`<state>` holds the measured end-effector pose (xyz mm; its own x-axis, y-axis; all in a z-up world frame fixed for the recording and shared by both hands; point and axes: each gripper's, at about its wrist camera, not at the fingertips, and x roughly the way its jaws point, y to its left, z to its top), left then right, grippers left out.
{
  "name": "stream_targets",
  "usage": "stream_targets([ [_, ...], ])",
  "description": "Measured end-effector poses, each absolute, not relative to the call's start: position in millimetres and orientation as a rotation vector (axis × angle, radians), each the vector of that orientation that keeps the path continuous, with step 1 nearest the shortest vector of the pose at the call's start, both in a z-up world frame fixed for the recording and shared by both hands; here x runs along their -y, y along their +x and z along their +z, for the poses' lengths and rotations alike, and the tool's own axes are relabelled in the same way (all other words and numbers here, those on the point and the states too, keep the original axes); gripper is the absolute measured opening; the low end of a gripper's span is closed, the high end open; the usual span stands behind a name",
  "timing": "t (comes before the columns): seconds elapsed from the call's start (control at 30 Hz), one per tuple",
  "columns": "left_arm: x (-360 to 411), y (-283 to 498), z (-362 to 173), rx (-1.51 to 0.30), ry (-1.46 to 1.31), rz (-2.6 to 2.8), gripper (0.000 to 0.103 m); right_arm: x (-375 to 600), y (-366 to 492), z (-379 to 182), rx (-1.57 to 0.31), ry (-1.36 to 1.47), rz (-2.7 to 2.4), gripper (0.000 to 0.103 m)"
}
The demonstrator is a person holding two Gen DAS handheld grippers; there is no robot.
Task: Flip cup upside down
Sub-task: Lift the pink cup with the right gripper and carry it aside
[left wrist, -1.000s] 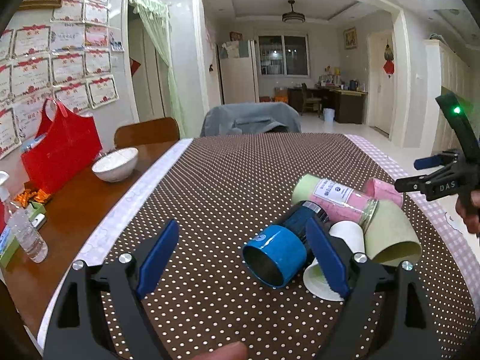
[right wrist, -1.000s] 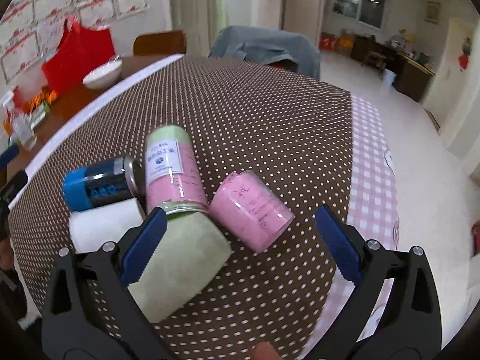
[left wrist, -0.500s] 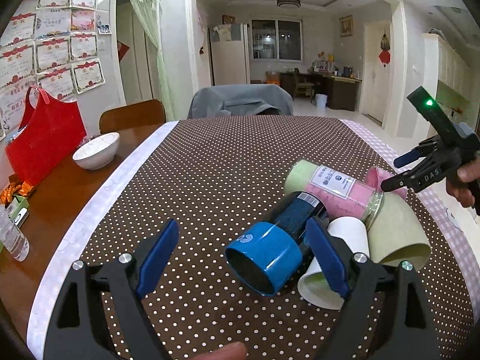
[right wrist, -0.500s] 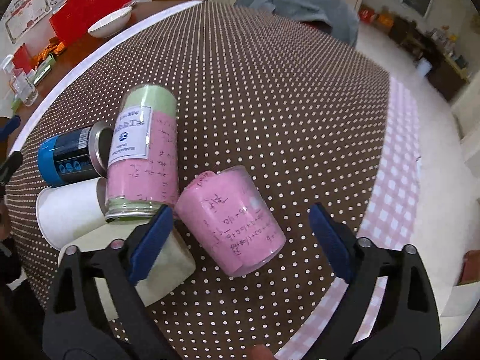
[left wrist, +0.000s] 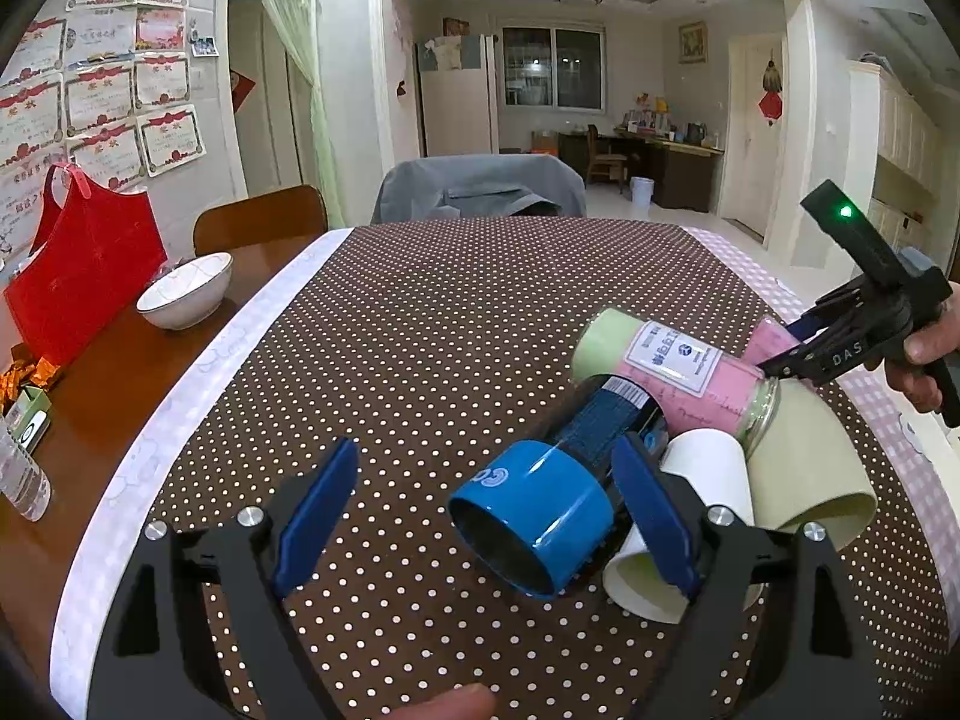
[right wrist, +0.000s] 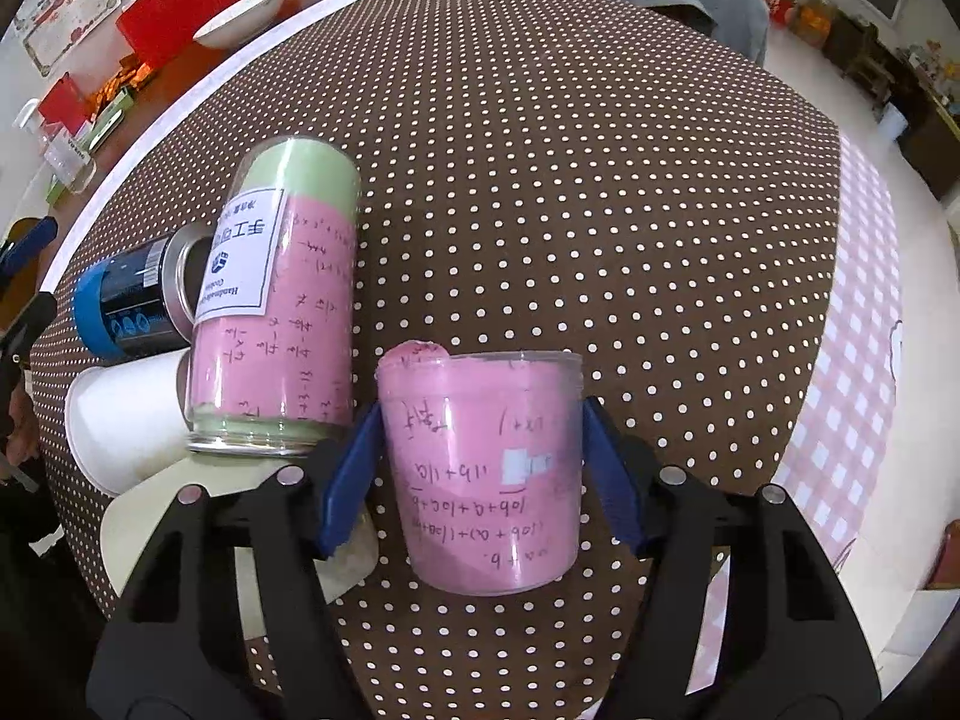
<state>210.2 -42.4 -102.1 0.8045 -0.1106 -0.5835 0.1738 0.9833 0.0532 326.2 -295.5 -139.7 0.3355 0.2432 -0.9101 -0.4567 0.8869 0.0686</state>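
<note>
A pink paper-lined clear cup (right wrist: pixel 486 468) lies on its side on the dotted cloth, between the blue pads of my right gripper (right wrist: pixel 480 474), which are closed against its two sides. In the left wrist view only its end (left wrist: pixel 774 336) shows behind the right gripper (left wrist: pixel 798 354). My left gripper (left wrist: pixel 480 516) is open, with a blue-rimmed dark can (left wrist: pixel 540 510) lying between its pads, nearer the right pad (left wrist: pixel 654 516).
A pink-and-green jar (right wrist: pixel 282 300), a white paper cup (right wrist: pixel 126 420) and a pale green cup (left wrist: pixel 804 474) lie bunched together on the brown dotted tablecloth (left wrist: pixel 450 330). A white bowl (left wrist: pixel 186 294), a red bag (left wrist: pixel 84 276) and a bottle (left wrist: pixel 18 474) stand at the left.
My right gripper has moved down and forward around the pink cup and closed from wide open onto its sides. My left gripper stays open and has shifted little.
</note>
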Motion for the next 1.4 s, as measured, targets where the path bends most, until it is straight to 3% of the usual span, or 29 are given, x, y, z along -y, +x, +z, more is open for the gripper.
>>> stream_targets([
  [0.4, 36.5, 186.9, -91.7, -0.579, 0.101, -0.137, 0.085, 288.8, 265.8, -57.6, -0.933, -0.225, 0.413, 0.064],
  [0.77, 24.9, 133.4, -82.7, -0.535, 0.102, -0.12, 0.085, 232.6, 147.9, -15.8, -0.789, -0.305, 0.503, 0.064],
  [1.07, 15.2, 95.5, -67.1, -0.484, 0.122, -0.117, 0.085, 202.9, 86.6, -26.1, -0.741, -0.234, 0.532, 0.064],
  [1.4, 8.7, 71.0, -66.8, -0.494, 0.127, -0.104, 0.085, 170.2, 65.4, -73.5, -0.786, -0.176, 0.566, 0.064],
])
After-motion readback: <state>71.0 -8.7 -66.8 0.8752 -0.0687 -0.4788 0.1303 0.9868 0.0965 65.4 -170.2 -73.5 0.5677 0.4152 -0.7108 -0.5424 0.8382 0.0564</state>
